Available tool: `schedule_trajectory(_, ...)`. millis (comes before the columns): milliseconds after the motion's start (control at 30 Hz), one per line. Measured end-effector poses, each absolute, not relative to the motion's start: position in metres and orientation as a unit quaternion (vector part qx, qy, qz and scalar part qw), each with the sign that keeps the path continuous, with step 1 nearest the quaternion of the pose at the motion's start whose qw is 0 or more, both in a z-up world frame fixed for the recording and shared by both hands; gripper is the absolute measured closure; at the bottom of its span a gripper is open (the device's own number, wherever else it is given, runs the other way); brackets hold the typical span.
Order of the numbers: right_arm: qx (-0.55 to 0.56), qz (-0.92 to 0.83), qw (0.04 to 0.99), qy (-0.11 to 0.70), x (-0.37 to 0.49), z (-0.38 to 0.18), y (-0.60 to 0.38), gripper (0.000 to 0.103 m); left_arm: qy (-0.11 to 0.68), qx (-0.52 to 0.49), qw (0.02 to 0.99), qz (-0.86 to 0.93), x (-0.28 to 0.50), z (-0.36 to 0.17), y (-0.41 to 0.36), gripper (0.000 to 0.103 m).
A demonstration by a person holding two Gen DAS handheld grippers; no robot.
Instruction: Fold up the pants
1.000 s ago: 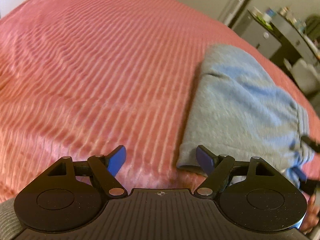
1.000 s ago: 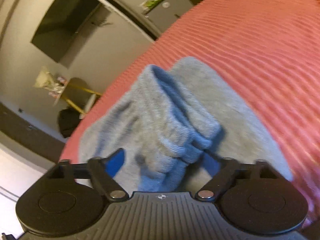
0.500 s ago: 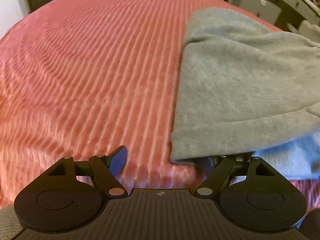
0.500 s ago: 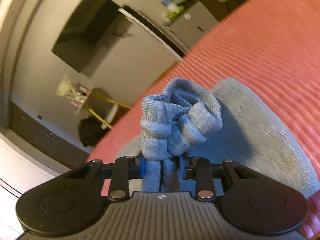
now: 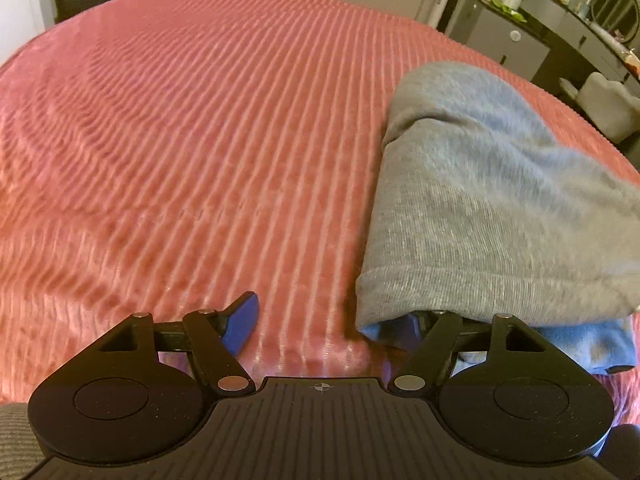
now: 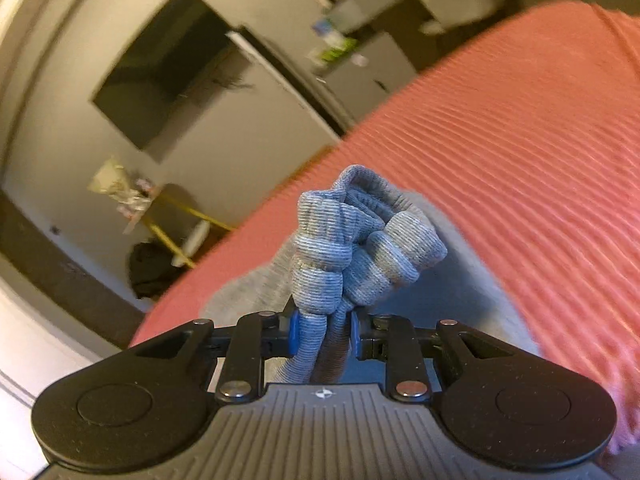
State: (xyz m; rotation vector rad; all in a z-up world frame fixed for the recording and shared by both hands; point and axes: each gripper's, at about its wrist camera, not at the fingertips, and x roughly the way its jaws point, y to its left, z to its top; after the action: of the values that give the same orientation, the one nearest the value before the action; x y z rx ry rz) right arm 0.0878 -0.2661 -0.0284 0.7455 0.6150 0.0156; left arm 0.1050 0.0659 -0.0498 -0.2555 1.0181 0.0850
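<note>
Grey folded pants (image 5: pixel 500 220) lie on the right side of a pink ribbed bed cover (image 5: pixel 200 140). My left gripper (image 5: pixel 326 322) sits at their near left corner. Its jaws are closing: the left blue finger (image 5: pixel 240 320) rests on bare cover, the right finger is tucked under the hem, and no pad presses the cloth. In the right wrist view, my right gripper (image 6: pixel 322 330) is shut on the bunched ribbed waistband (image 6: pixel 360 248) and holds it raised off the bed cover (image 6: pixel 520 140). The rest of the pants hangs below it.
A dark dresser (image 5: pixel 520 36) with bottles and a pale chair (image 5: pixel 608 100) stand past the bed's right edge. A wall TV (image 6: pixel 168 68), a yellow-legged side table (image 6: pixel 180 216) and a dark bag (image 6: pixel 152 268) are beyond the bed. A grey sleeve (image 5: pixel 16 440) shows at lower left.
My right gripper shut on the waistband and lifted it off the bed. My left gripper slid to the pants' near corner, its right finger went under the hem, and its jaws narrowed slightly.
</note>
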Motion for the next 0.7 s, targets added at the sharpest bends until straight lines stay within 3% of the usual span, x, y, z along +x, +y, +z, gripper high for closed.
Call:
schedule_trajectory(100, 0.375, -0.007, 0.865, 0.333, 0.09, -0.057, -0.275, 0.079, 0.489, -0.119, 0.863, 0.041, 0.107, -0.051, 0.066, 0.031)
schedule_trajectory(200, 0.381, -0.01, 0.854, 0.354, 0.091, -0.072, -0.274, 0.069, 0.491, -0.126, 0.861, 0.042, 0.108, -0.051, 0.068, 0.031)
schedule_trajectory(333, 0.373, 0.006, 0.854, 0.364, 0.101, -0.076, -0.264, 0.047, 0.492, -0.125, 0.861, 0.043, 0.107, -0.05, 0.068, 0.031)
schedule_trajectory(400, 0.369, 0.004, 0.855, 0.365, 0.105, -0.077, -0.259, 0.046, 0.491, -0.123, 0.861, 0.043, 0.106, -0.051, 0.067, 0.031)
schedule_trajectory(433, 0.365, 0.004, 0.856, 0.366, 0.107, -0.077, -0.256, 0.047, 0.49, -0.124, 0.862, 0.043, 0.105, -0.051, 0.068, 0.031)
schedule_trajectory(533, 0.345, -0.006, 0.867, 0.359, 0.101, -0.074, -0.25, 0.075, 0.484, -0.134, 0.864, 0.032, 0.103, -0.049, 0.069, 0.039)
schedule_trajectory(633, 0.35, 0.0, 0.872, 0.343, 0.097, -0.066, -0.252, 0.079, 0.477, -0.142, 0.867, 0.018, 0.096, -0.045, 0.069, 0.036)
schedule_trajectory(700, 0.356, 0.003, 0.875, 0.329, 0.094, -0.059, -0.254, 0.08, 0.477, -0.147, 0.867, -0.006, 0.093, -0.044, 0.067, 0.024)
